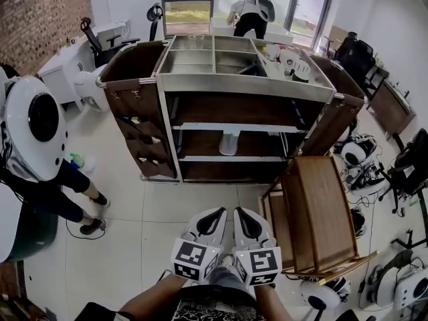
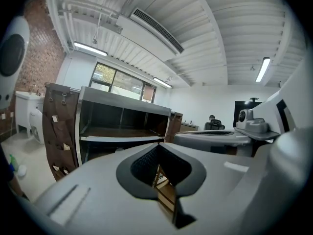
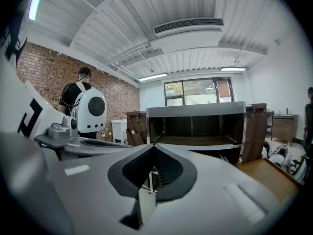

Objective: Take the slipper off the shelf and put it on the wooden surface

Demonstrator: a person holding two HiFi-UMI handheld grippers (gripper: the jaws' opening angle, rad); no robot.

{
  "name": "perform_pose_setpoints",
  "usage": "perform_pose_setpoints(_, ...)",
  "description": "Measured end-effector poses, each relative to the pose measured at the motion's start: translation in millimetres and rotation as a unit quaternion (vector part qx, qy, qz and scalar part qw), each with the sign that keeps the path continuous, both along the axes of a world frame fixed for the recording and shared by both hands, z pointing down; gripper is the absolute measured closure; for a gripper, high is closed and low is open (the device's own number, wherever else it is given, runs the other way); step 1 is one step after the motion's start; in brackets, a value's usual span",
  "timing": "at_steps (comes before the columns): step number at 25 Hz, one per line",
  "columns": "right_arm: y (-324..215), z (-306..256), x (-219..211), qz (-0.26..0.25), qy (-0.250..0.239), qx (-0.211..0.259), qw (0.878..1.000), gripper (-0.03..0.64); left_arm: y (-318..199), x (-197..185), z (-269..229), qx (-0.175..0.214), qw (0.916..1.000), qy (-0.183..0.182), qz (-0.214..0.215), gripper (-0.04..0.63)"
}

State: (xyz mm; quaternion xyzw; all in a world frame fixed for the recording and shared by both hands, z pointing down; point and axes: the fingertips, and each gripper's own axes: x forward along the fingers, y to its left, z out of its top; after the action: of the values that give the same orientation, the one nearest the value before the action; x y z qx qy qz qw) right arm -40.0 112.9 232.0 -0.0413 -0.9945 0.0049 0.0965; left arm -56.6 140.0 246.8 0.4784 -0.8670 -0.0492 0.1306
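Note:
A white slipper point(image 1: 228, 143) lies on the middle shelf of the metal-and-wood cart point(image 1: 234, 82), near the shelf's centre. To the cart's front right stands the low wooden surface point(image 1: 323, 209), a slatted table top. Both grippers are held side by side low in the head view, well short of the cart. My left gripper point(image 1: 212, 218) point(image 2: 157, 150) is shut with nothing in it. My right gripper point(image 1: 242, 218) point(image 3: 154, 148) is shut too, also with nothing in it. In both gripper views the cart's open shelves point(image 3: 195, 131) show ahead, and the jaws hide the slipper.
A person wearing white gear point(image 1: 33, 126) stands at the cart's left side. Another person point(image 1: 251, 12) bends over at the far back. Robot parts and cables point(image 1: 361, 159) crowd the floor to the right. The cart's top tray point(image 1: 200, 62) holds a few items at its right end.

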Motion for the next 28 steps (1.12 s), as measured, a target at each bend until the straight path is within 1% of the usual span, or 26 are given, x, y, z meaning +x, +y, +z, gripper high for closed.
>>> perform_pose_setpoints(5, -33.8, 3.5, -30.4, -0.009, 0.003, -0.008, 1.000, 0.617, -32.3, -32.4, -3.3, -0.010, 0.9998, -0.007, -0.013, 0.591)
perform_pose_setpoints(9, -57.0, 6.6, -48.0, -0.018, 0.004, -0.015, 1.000, 0.617, -56.1, -49.9, -1.8, -0.022, 0.9995, -0.011, -0.021, 0.591)
perform_pose_setpoints(19, -106.7, 16.0, -78.0, -0.045, 0.006, -0.040, 0.998, 0.617, -105.8, -77.9, 4.3, -0.054, 0.9976, -0.017, -0.040, 0.591)
perform_pose_setpoints(24, -120.8, 23.8, -91.5, -0.052, 0.009, -0.046, 0.998, 0.617, -120.8, -90.7, 11.9, -0.064, 0.9967, -0.015, -0.047, 0.591)
perform_pose_setpoints(28, -128.9, 29.4, -105.2, -0.056, 0.012, -0.043, 0.997, 0.617, -131.0, -100.3, 18.1, -0.063, 0.9968, -0.013, -0.046, 0.591)
